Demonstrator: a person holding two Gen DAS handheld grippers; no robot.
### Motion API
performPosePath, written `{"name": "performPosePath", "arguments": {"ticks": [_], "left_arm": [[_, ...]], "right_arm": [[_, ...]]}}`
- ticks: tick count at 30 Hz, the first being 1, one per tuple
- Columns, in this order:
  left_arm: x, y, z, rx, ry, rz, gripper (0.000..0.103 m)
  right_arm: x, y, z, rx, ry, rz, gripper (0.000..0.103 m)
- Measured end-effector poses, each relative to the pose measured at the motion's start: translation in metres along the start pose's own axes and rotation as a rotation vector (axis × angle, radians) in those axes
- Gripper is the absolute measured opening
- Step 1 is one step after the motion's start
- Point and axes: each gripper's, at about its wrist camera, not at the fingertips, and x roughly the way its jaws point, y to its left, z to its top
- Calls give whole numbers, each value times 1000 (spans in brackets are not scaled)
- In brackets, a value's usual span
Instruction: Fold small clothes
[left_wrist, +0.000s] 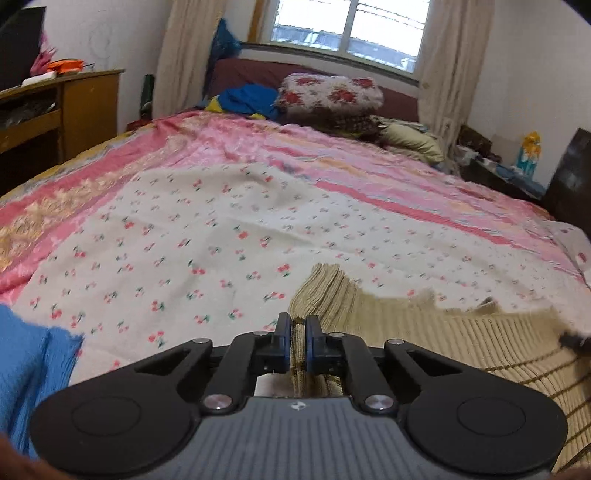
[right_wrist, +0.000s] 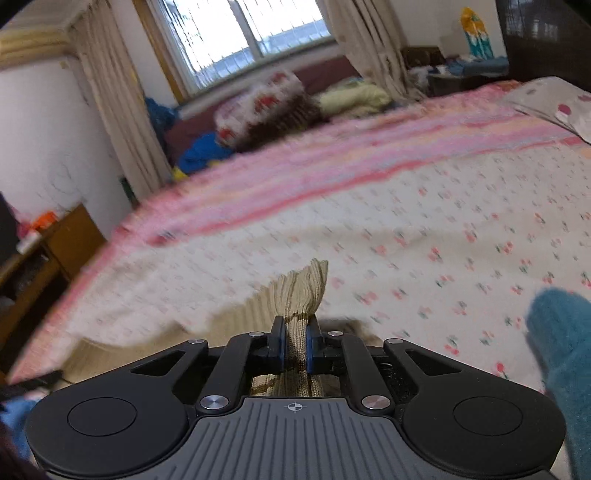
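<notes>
The left tongs (left_wrist: 299, 325) are almost fully closed, with only a thin gap between the blue pads, and in this gap they pinch a bunched edge of the beige ribbed knit garment with thin dark stripes (left_wrist: 461, 354). The tongs point forward and low over the bed, nearly level with the cover. From the pinch, the knit spreads to the right and lies across the near part of the bed, and its gathered corner rises just in front of the fingertips.

The right tongs (right_wrist: 295, 328) are also pressed together on a thick fold of the same beige knit (right_wrist: 303, 291), so the pads stay a little apart because of the cloth. The fold stands up and fans out just beyond the fingertips. This view is tilted and blurred, so the small details are hard to read.

A bright blue knitted cloth (left_wrist: 29, 369) lies at the near left edge in the left wrist view. A teal fuzzy cloth (right_wrist: 561, 350) shows at the near right in the right wrist view.

Under the garment is a white sheet printed with small red cherries (left_wrist: 184, 236), and it lies on a pink striped bedspread (left_wrist: 369, 162). Farther away there are a folded quilt with red flowers (left_wrist: 328, 92), a wooden desk (left_wrist: 74, 107) on the left, and a window with cream curtains (left_wrist: 351, 26).
</notes>
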Motion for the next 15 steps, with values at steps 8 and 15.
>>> {"name": "performPosePath", "arguments": {"ticks": [8,15], "left_arm": [[-8,9,-7,-30,28,15,16],[-53,15,-17,-56,-20,-12,18]], "right_arm": [[-3,-1,-2,-25,3,-59,19],[-63,20,-14,-65,-89,7,20]]}}
